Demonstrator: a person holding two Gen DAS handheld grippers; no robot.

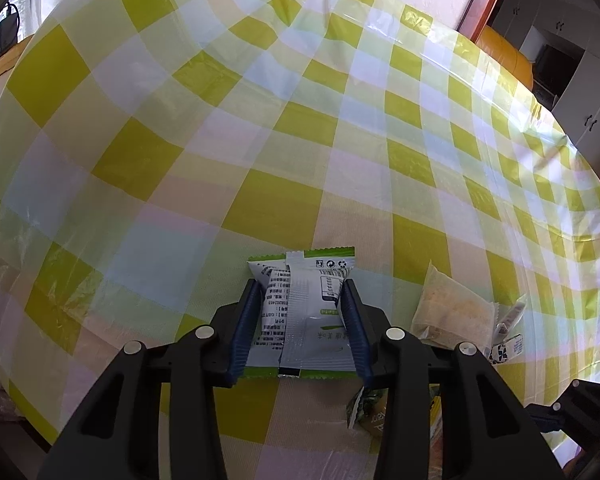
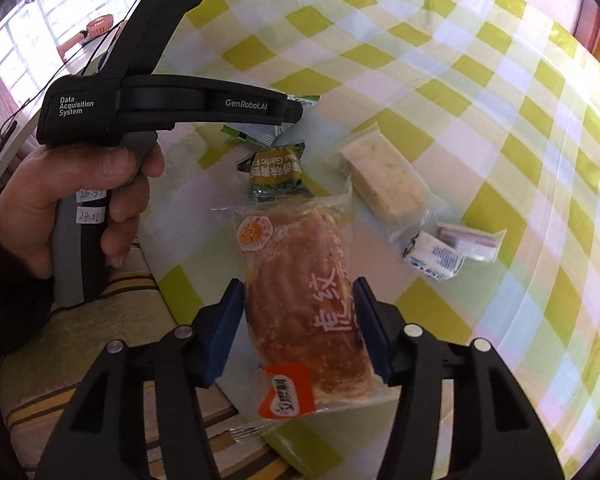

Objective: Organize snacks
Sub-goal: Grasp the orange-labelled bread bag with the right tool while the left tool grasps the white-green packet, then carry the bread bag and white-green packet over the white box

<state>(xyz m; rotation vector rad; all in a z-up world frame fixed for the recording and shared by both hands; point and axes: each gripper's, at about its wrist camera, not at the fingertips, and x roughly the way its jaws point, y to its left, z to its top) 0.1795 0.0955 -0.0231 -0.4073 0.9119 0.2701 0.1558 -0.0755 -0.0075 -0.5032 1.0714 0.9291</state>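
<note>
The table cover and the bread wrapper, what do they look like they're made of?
Table cover: thin glossy plastic sheet, probably; it shows creases, glare and some translucency. Bread wrapper: clear shiny plastic film; the browned bun shows through, with crimped ends and printed labels.

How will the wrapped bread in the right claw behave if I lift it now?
The wrapped bread looks soft and puffy, so it is probably light and may squash between the right claw pads. Its glossy clear film could slip. The claw grips near one end, so the far end toward the green packet may sag.
</note>
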